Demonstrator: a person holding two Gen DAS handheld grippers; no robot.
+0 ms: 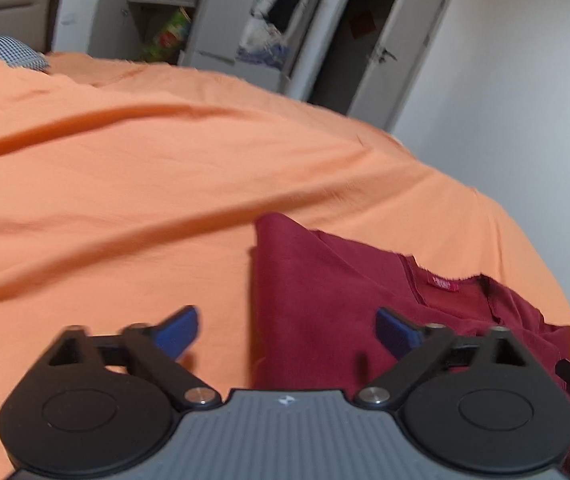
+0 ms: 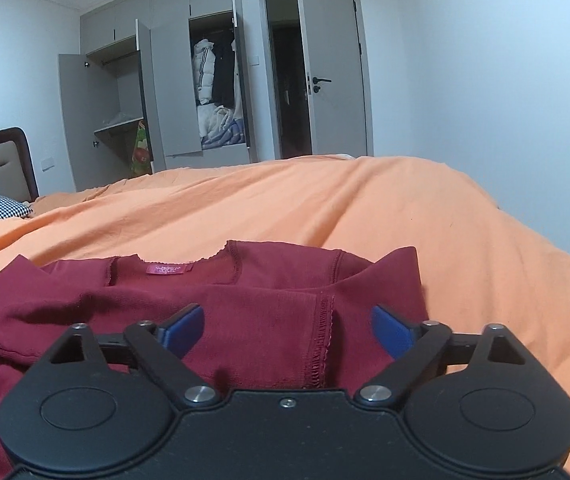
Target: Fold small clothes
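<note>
Fingers (image 2: pixel 189 326) wide open and empty on both our grippers, since the red top (image 2: pixel 245 304) already lies sleeve-folded on the orange bedspread (image 2: pixel 405 208).

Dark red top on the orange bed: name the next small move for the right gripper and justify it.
Probably lower the right gripper and close on the sleeve lying across the dark red top. It is open and empty, and the sleeve's stitched cuff sits between its fingers, already folded inward.
</note>
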